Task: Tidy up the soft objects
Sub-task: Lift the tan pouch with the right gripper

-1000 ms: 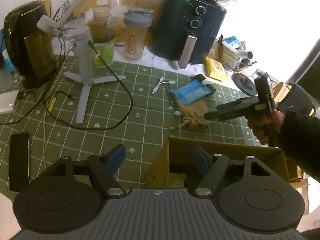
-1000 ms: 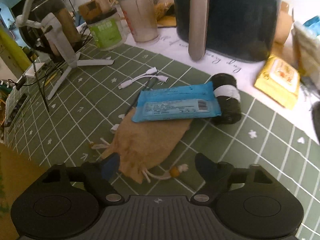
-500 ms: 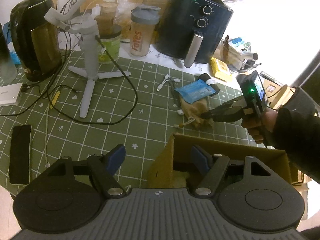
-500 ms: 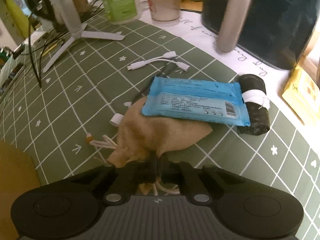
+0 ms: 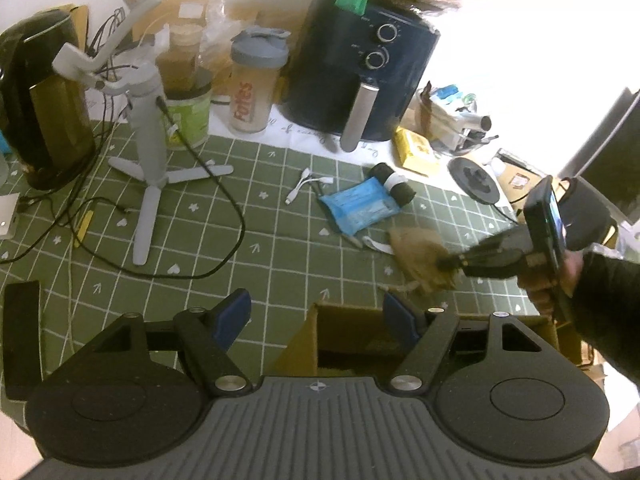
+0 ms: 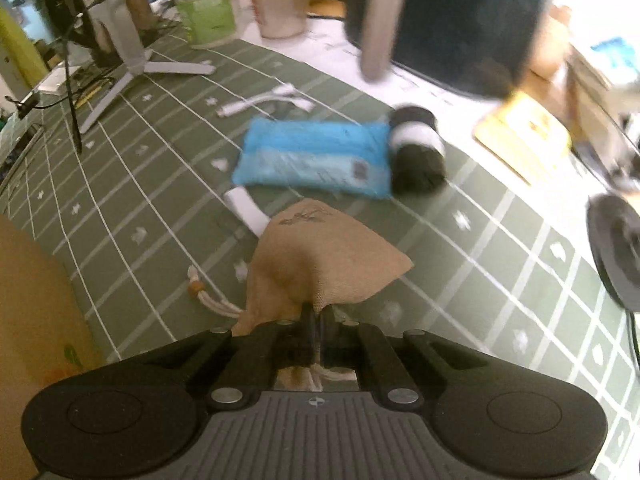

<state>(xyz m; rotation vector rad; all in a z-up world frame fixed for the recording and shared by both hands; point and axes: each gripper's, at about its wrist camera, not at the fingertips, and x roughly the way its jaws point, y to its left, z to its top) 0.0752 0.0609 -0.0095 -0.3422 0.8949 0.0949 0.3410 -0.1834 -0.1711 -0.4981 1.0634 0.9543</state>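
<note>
Closest to you, your left gripper (image 5: 316, 316) hangs with its jaws spread wide and nothing between them, just above the open cardboard box (image 5: 344, 334) at the near edge of the green checked mat (image 5: 200, 240).

Your right gripper (image 6: 318, 320) is clenched on the near edge of the tan drawstring pouch (image 6: 320, 264). The fingers pinch only a fold of cloth by the mouth, and the rest of the pouch sags forward from them. From the left camera the pouch (image 5: 424, 258) shows just beyond the box's far rim, with its cords trailing toward the mat (whether its far end is touching the mat I can't tell through the blur).

What could go wrong: the hold is on a thin bit of fabric, so a quick swing could let it slide out short of the box. The loose cords and their bead (image 6: 195, 288) could catch on the box rim as you carry the pouch over.

A little farther out lies the blue packet (image 6: 316, 158), with the black roll (image 6: 418, 160) touching its right end, and a white strip (image 6: 246, 208) just this side of it. These look like your next soft items, so don't sweep them aside.

Beyond them sit a white cable (image 5: 306, 184) and, at the back, the dark air fryer (image 5: 360, 76).
</note>
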